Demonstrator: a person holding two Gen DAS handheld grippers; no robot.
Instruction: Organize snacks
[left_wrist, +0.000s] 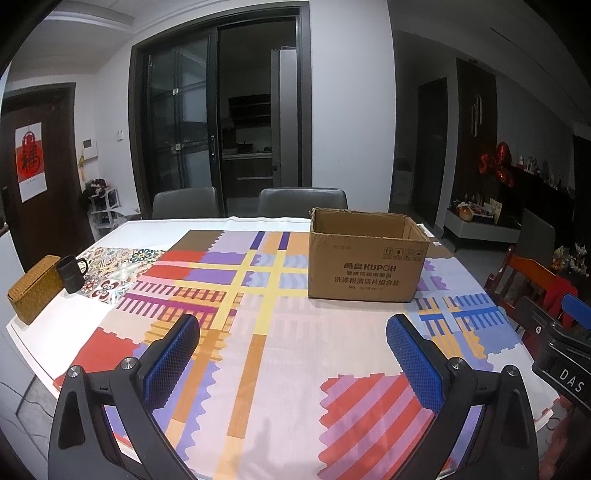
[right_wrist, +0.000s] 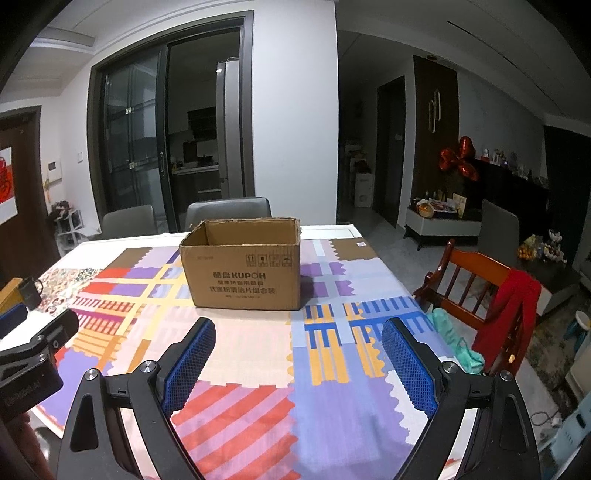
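I have the cardboard box (left_wrist: 369, 254) (right_wrist: 244, 263) standing upright on the table (left_wrist: 44, 325) (right_wrist: 334, 232), toward its far edge, flaps gone or folded and its top open. From both wrist views I see only bare brown inner walls; the bottom of the box is hidden from me, so I cannot tell what it holds.

The box sits on a patterned cloth (left_wrist: 258, 332) (right_wrist: 258, 369) of red, purple, yellow and blue blocks that covers most of the table. Near the table's left edge a dark mug (left_wrist: 71, 274) (right_wrist: 30, 291) stands just beside a woven basket (left_wrist: 35, 291), both off the bright cloth.

My left gripper (left_wrist: 293, 354) hangs above the near edge with its blue pads wide apart and nothing between them. My right gripper (right_wrist: 299, 360) does the same, spread and holding nothing, with the box straight ahead of it.

Two grey chairs (left_wrist: 303, 201) (right_wrist: 229, 212) stand at the far edge. A wooden chair (right_wrist: 476, 295) draped with a red garment (right_wrist: 509, 314) stands off the right edge. Behind, dark glass sliding doors (left_wrist: 218, 122) (right_wrist: 166, 147) open on an unlit kitchen.
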